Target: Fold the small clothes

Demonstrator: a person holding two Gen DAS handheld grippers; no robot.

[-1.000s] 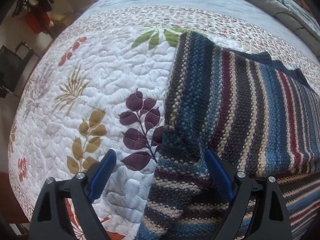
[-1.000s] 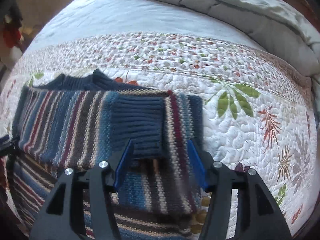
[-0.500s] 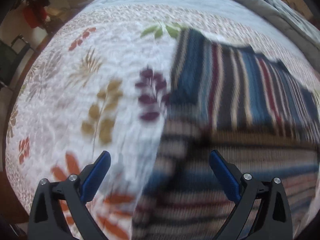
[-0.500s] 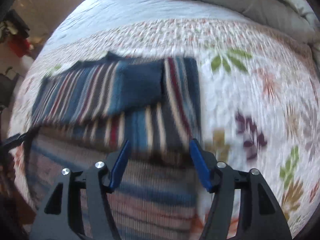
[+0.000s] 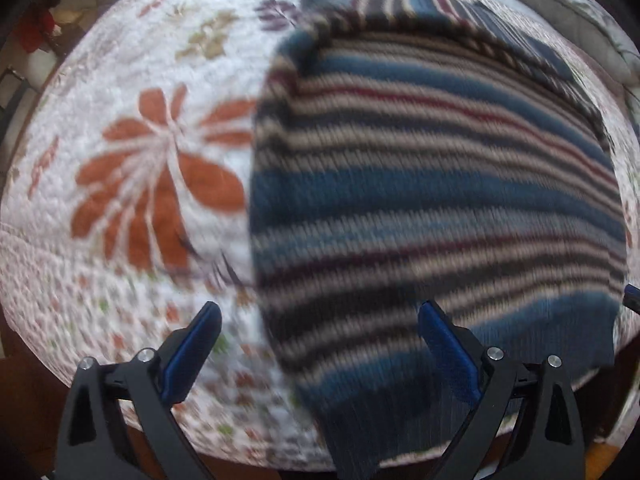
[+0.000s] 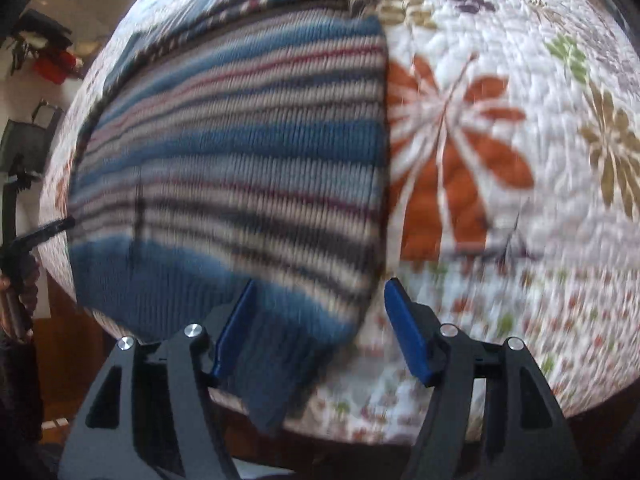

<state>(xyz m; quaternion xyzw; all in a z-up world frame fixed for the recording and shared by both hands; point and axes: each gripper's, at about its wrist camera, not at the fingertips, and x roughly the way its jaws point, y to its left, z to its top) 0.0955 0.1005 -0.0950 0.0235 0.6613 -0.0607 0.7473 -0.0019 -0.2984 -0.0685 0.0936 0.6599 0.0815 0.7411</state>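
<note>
A striped knit sweater (image 5: 420,184) in blue, cream, grey and maroon lies flat on the floral quilt (image 5: 152,168), its sleeves folded across the far end. Its navy ribbed hem (image 5: 360,396) reaches the near edge of the bed. My left gripper (image 5: 319,316) is wide open above the hem's left corner, and the sweater's side edge runs between the fingers without touching the pads. My right gripper (image 6: 320,288) is open over the hem's right corner (image 6: 280,360) of the sweater (image 6: 240,152), pads clear of the knit. Both views are blurred by motion.
A grey duvet (image 5: 580,20) is bunched at the far end of the bed. The quilt's (image 6: 480,140) near edge drops to a wooden floor (image 6: 56,360). Dark furniture and a red item (image 6: 52,68) stand beyond the left side. A hand (image 6: 16,292) shows at the left border.
Both grippers have travelled from the folded sleeves at the far end to the hem at the near bed edge. Their jaws stand wider than before. The sleeves stay folded on the sweater.
</note>
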